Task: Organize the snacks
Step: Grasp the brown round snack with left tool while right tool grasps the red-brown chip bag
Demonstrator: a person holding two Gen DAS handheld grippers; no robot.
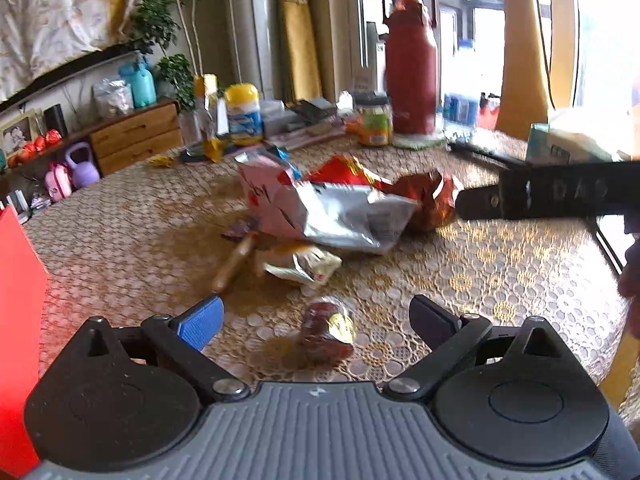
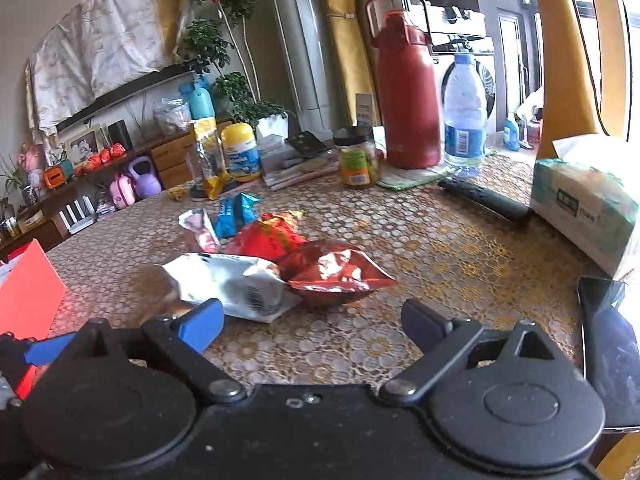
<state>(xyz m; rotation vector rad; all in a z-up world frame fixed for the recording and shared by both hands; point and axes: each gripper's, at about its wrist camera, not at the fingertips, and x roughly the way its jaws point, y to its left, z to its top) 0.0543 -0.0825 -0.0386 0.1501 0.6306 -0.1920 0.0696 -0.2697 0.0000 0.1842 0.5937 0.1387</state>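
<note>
Your left gripper [image 1: 316,320] stands wide with nothing gripped; a small red wrapped snack [image 1: 328,334] lies on the table [image 1: 500,264] between its fingers, untouched. The silver snack bag [image 1: 340,212] sits at 12 o'clock from it. Your right gripper [image 2: 312,320] is spread wide and empty, the red foil bag [image 2: 332,276] at its 12 o'clock, touching the silver bag's right edge.

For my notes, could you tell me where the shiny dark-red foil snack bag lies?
In the right wrist view, the dark-red foil bag lies mid-table, against the silver-white bag.
</note>
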